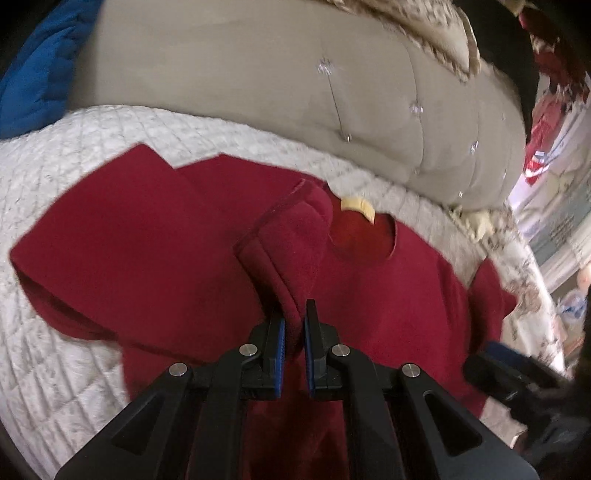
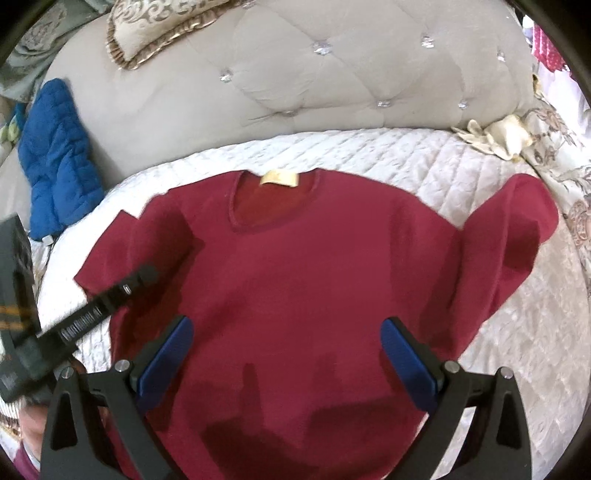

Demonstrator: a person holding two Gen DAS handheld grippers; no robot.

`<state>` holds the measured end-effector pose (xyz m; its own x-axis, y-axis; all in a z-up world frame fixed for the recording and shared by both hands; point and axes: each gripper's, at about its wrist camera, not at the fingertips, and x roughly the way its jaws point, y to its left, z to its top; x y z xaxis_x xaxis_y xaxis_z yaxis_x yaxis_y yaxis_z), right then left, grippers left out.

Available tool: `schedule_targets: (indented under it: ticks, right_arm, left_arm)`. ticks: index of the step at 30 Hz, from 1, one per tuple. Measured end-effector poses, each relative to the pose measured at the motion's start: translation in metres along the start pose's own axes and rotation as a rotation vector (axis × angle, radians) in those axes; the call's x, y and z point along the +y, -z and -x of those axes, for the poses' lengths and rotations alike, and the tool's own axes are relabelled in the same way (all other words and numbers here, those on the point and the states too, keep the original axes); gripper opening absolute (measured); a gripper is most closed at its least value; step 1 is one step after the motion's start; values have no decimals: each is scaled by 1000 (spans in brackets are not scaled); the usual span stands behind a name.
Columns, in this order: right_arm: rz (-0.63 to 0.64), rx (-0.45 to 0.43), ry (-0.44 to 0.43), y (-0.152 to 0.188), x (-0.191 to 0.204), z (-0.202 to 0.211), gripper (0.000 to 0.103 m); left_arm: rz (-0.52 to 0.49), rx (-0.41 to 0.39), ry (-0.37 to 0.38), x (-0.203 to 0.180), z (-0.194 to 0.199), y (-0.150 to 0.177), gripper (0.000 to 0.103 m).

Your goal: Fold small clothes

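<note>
The left tool (image 1: 294, 328) is clamped on a fold of the red shirt (image 2: 314, 280), its two blue pads pressed against a strip of cloth that rises from between them and runs away toward the neckline. Just beyond that pinched strip, the fabric ends in a hemmed edge, probably a sleeve cuff (image 1: 295, 206), lifted off the rest of the garment and lying over the shirt's chest. The right tool (image 2: 286, 354) hangs above the lower body of the shirt with its pads spread wide apart and nothing between them; its shadow falls on the cloth directly beneath. To the left of the right tool, the black body of the left tool reaches in over the shirt's left side. Ahead of both tools the shirt lies spread on a white quilted bedcover (image 2: 369, 155), neckline and cream label (image 2: 279, 180) farthest away, one sleeve stretched out to the right. Beyond the bedcover stands a beige tufted headboard (image 2: 295, 81), with a blue padded garment (image 2: 55, 158) leaning at its left and a patterned cushion (image 2: 155, 22) on top.
</note>
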<state>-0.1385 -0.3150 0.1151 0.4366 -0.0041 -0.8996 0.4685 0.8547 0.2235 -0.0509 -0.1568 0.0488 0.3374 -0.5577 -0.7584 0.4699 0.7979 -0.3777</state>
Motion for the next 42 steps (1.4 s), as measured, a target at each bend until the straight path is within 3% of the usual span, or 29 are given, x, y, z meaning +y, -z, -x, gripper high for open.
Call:
schedule_targets:
  ticks: [8, 16, 25, 32, 33, 35, 38, 42]
  right_arm:
    - [0, 47, -25, 4, 2, -13, 103]
    - [1, 31, -61, 6, 10, -5, 103]
    - [-52, 17, -125, -2, 10, -2, 103]
    - [-52, 85, -222, -7, 39, -24, 103]
    - [-56, 92, -232, -6, 41, -25, 103]
    - [-68, 101, -249, -3, 44, -28, 103]
    - [-91, 98, -252, 1, 41, -28, 103]
    - [-112, 95, -234, 1, 33, -28, 103]
  left_arm:
    - [-35, 23, -38, -4, -5, 10, 0]
    - [-41, 32, -48, -5, -5, 14, 0]
    - [14, 54, -14, 20, 20, 41, 0]
    - [31, 59, 24, 29, 37, 60, 0]
    - [21, 59, 45, 28, 38, 60, 1]
    - [9, 68, 93, 26, 38, 60, 17]
    - [-15, 85, 125, 22, 40, 61, 31]
    - [-30, 66, 113, 27, 54, 68, 32]
